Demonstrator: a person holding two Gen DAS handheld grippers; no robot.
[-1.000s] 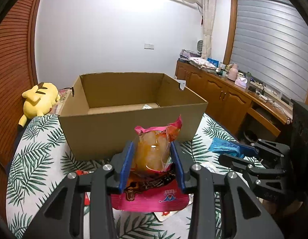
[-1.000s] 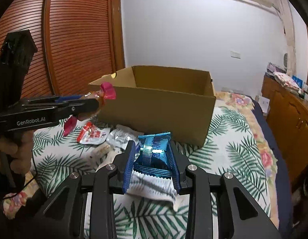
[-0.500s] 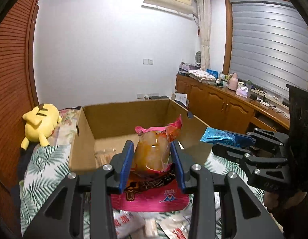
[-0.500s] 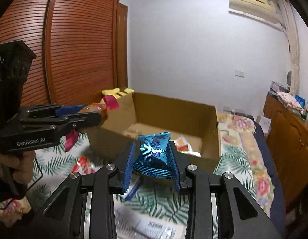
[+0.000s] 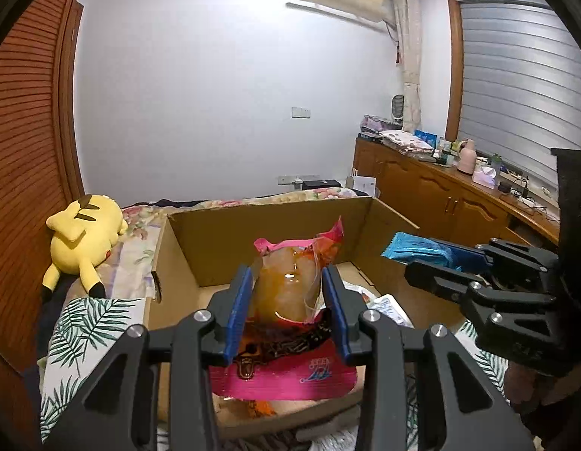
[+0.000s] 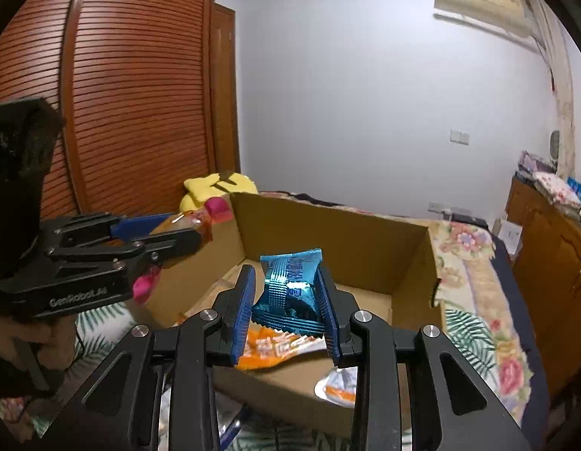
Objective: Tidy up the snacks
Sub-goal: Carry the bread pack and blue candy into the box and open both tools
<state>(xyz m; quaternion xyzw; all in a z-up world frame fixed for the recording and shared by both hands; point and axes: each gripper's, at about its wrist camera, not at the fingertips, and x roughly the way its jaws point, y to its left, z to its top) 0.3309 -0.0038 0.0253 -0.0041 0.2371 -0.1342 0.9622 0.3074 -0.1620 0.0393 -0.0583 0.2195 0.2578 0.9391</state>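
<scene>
My left gripper (image 5: 286, 312) is shut on a pink and orange snack pack (image 5: 290, 293) and holds it over the open cardboard box (image 5: 267, 221). My right gripper (image 6: 286, 308) is shut on a blue foil snack pack (image 6: 290, 289), also above the box (image 6: 339, 233). Each gripper shows in the other's view: the right one (image 5: 440, 259) with the blue pack (image 5: 414, 250), the left one (image 6: 170, 236) with the pink pack (image 6: 192, 221). An orange packet (image 6: 275, 349) and a white packet (image 6: 339, 383) lie inside the box.
The box stands on a bed with a palm-leaf cover (image 5: 83, 323). A yellow plush toy (image 5: 83, 236) lies at the far left. A wooden cabinet with clutter (image 5: 459, 195) runs along the right wall. A slatted wooden wardrobe (image 6: 132, 112) stands on the left.
Both grippers have risen from the bed and moved forward with their packs. They now hang over the inside of the box instead of in front of it.
</scene>
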